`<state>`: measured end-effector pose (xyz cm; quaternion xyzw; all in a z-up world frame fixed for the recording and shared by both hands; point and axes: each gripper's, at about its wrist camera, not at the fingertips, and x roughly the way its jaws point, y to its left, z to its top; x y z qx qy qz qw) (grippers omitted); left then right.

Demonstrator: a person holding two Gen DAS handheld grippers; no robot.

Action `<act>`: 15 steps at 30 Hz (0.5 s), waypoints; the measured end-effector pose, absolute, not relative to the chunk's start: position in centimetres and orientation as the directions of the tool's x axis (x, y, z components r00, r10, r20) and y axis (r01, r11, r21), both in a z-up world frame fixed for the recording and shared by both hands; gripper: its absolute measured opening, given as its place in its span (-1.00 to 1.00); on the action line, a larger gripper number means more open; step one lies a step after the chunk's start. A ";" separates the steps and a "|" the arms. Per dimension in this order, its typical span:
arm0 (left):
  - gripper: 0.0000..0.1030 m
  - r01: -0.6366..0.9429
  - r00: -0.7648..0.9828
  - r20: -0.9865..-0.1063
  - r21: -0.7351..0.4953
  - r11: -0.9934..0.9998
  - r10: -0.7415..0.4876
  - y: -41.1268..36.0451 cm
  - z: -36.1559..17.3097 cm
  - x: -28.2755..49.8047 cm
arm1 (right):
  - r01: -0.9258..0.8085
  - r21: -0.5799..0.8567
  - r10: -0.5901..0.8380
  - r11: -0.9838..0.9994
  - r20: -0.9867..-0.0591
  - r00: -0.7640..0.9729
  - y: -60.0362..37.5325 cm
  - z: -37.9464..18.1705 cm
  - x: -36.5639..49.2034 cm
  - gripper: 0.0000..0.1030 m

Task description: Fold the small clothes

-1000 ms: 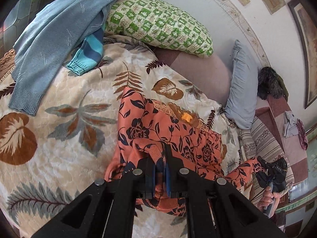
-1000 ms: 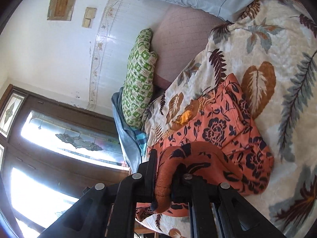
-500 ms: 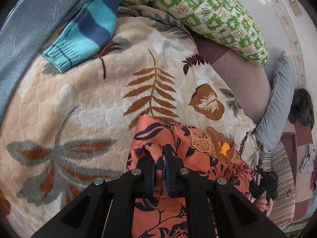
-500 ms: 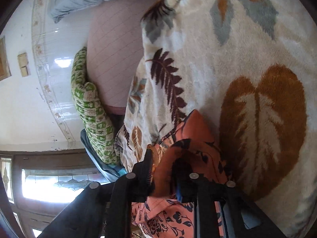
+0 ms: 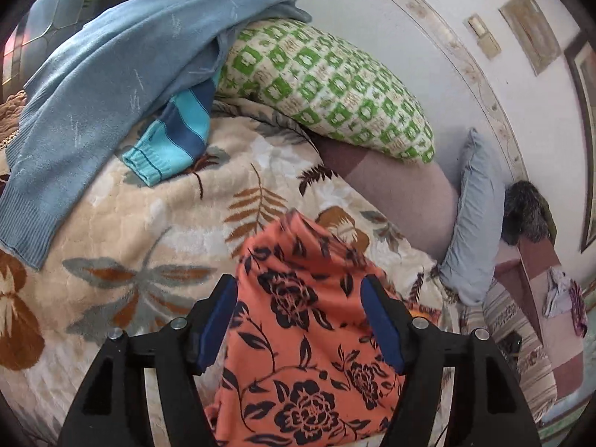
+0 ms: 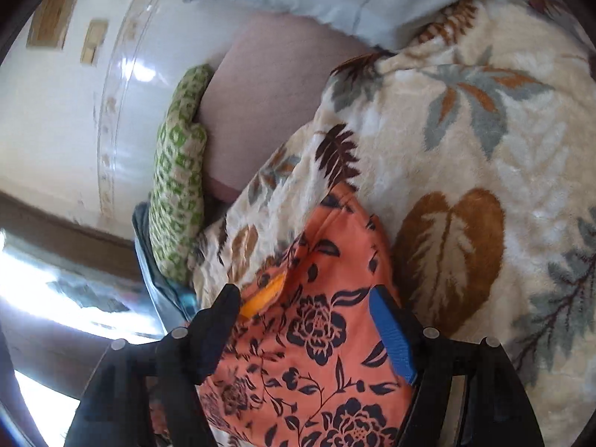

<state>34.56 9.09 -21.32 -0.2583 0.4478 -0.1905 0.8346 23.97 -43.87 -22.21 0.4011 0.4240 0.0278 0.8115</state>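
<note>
An orange garment with dark floral print point(image 5: 298, 335) lies folded on the leaf-patterned blanket point(image 5: 111, 260). My left gripper point(image 5: 300, 320) hovers just over its far corner, jaws opening, and the blue pads point(image 5: 383, 331) stand apart from the cloth. In the right wrist view the same orange garment point(image 6: 316, 354) lies under my right gripper point(image 6: 303, 329), whose jaws are also opening; its blue pad point(image 6: 391, 335) is clear of the fabric. A yellow-orange label point(image 6: 260, 300) shows by the right gripper's left finger.
A light blue sweater point(image 5: 104, 85) and a striped turquoise sleeve point(image 5: 175, 138) lie at the far left of the bed. A green-and-white pillow point(image 5: 327, 89) and a pale blue pillow point(image 5: 476, 216) rest against the wall. Furniture with clothes stands at the right point(image 5: 558, 290).
Both grippers carried the garment's edge forward over itself, then let go: each was shut on orange cloth and now stands open above the laid-down fold.
</note>
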 end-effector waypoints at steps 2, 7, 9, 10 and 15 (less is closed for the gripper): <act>0.35 0.141 0.470 -0.672 -0.583 0.800 -0.572 6.6 -22.6 32.8 | 0.243 0.589 0.377 0.770 -0.728 0.573 -39.1 -22.9 25.4 0.44; 0.35 0.170 0.362 -0.793 -0.461 0.871 -0.490 2.3 -26.9 31.0 | 0.128 0.462 0.358 0.878 -0.810 0.464 -29.1 -25.9 29.2 0.35; 0.34 0.138 0.357 -0.817 -0.433 0.891 -0.453 2.5 -28.1 30.7 | 0.107 0.423 0.338 0.900 -0.831 0.441 -26.5 -26.9 31.1 0.35; 0.34 0.124 0.361 -0.816 -0.437 0.891 -0.451 2.9 -28.4 30.5 | 0.106 0.375 0.301 0.921 -0.857 0.417 -25.4 -27.5 32.3 0.35; 0.02 0.172 0.364 -0.841 -0.361 0.916 -0.400 3.3 -29.3 28.7 | 0.086 0.139 0.088 0.987 -0.894 0.439 -23.6 -28.8 36.5 0.36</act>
